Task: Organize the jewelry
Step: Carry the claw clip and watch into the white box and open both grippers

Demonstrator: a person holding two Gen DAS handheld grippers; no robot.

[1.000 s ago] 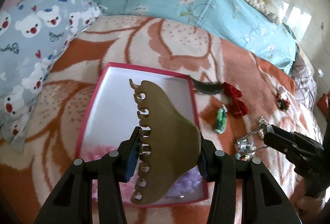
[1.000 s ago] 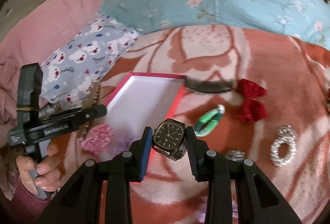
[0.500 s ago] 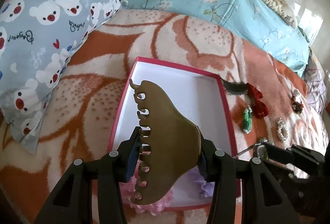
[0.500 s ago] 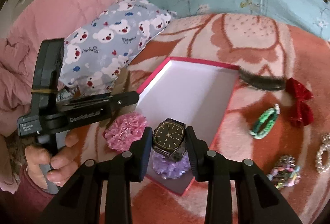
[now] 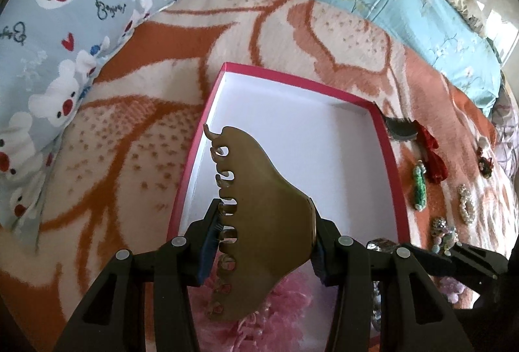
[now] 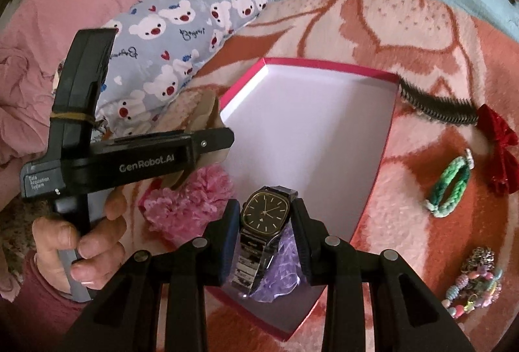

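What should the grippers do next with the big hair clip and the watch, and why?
Probably lower both a little further, then let go. The left gripper holds the hair claw and the right gripper holds the watch, both above the pink box, whose white floor is mostly bare.

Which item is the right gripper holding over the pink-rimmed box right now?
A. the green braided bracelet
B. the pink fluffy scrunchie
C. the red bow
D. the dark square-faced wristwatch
D. In the right wrist view the right gripper has its pads pressed on either side of the wristwatch above the box, while the green bracelet and red bow lie on the blanket.
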